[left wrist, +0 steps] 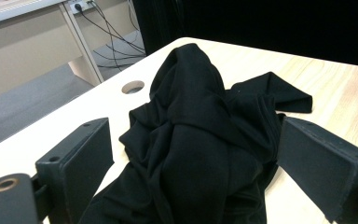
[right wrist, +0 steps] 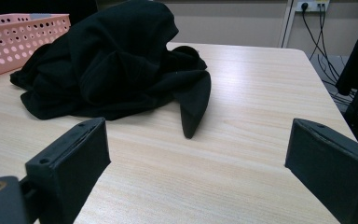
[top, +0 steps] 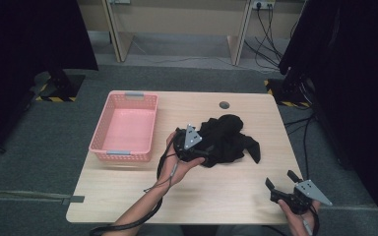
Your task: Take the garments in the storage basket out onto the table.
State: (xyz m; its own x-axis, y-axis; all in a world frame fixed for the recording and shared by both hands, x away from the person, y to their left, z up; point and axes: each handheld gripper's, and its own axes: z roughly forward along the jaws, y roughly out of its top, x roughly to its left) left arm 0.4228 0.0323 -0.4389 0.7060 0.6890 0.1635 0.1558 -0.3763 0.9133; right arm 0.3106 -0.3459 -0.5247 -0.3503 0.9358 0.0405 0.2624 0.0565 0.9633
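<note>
A: Where's the cloth (top: 228, 139)?

B: It lies in a crumpled black heap on the table (top: 236, 191), right of the middle. One end trails off toward the table's right edge and lies flat on the wood.

A: And the left gripper (top: 203, 156)?

B: It's at the near left edge of the heap, held in the person's left hand (top: 177, 164). In the left gripper view the jaws stand wide apart, one on each side of the bunched cloth (left wrist: 200, 140), with the fabric between them. They haven't closed on it. I can't tell whether the pads touch the fabric.

A: The right gripper (top: 279, 181)?

B: It's near the table's front right corner, well apart from the cloth, in the right hand (top: 295, 216). Its jaws are wide too, with nothing between them. In the right gripper view they frame bare wood, and the cloth (right wrist: 116, 65) sits farther off with its loose end pointing toward the camera.

A: Anything else on the table?

B: A pink basket (top: 98, 132) stands at the left side, apart from the cloth, and looks empty. A round hole (top: 224, 104) sits in the tabletop near the far edge, just behind the heap.

A: Is the cloth lifted?

B: No, it rests on the wood.
</note>
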